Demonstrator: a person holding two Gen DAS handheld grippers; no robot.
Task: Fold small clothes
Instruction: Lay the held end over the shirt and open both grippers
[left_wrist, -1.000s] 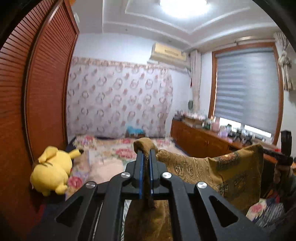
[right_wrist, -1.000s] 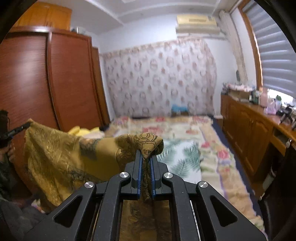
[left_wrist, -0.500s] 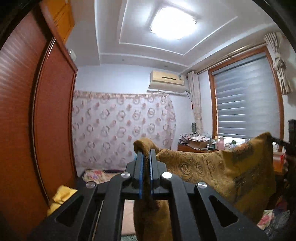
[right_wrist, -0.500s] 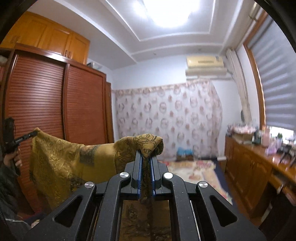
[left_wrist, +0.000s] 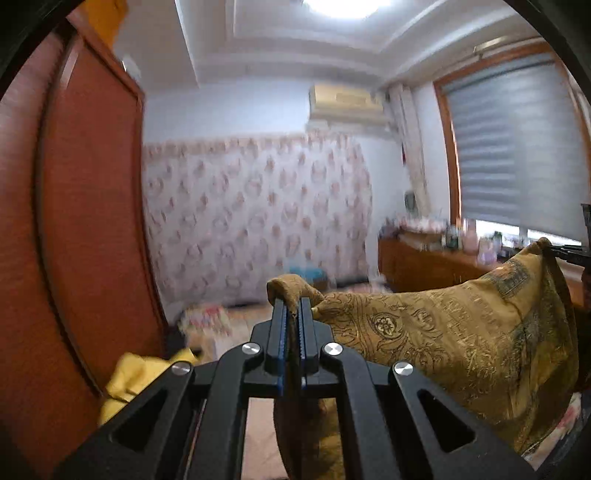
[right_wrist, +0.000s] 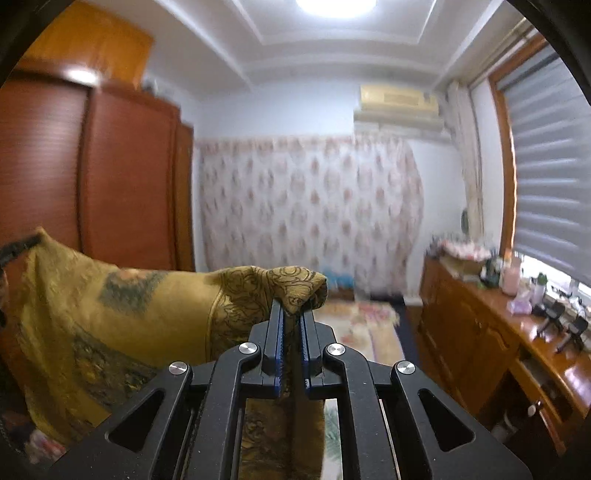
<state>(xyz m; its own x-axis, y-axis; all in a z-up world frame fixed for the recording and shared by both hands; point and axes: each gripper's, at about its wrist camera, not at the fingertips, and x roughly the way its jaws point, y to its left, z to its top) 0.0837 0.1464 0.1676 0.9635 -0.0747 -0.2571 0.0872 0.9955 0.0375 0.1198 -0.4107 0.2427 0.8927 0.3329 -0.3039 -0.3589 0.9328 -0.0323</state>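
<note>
Both grippers higher than second ago: bed mostly dropped from view, ceiling light now at top edge. Background blurred, wall-cloth pattern smeared. No readable writing anywhere. Yellow plush toy (left_wrist: 144, 376) half hidden behind left gripper (left_wrist: 294, 310). Left jaws pressed together, pinching corner of mustard patterned garment (left_wrist: 461, 343), tuft poking above tips. Right gripper (right_wrist: 294, 314) likewise clamped on opposite corner of garment (right_wrist: 122, 306). Cloth hangs stretched between them, in air, lower hem cut off by frame.
</note>
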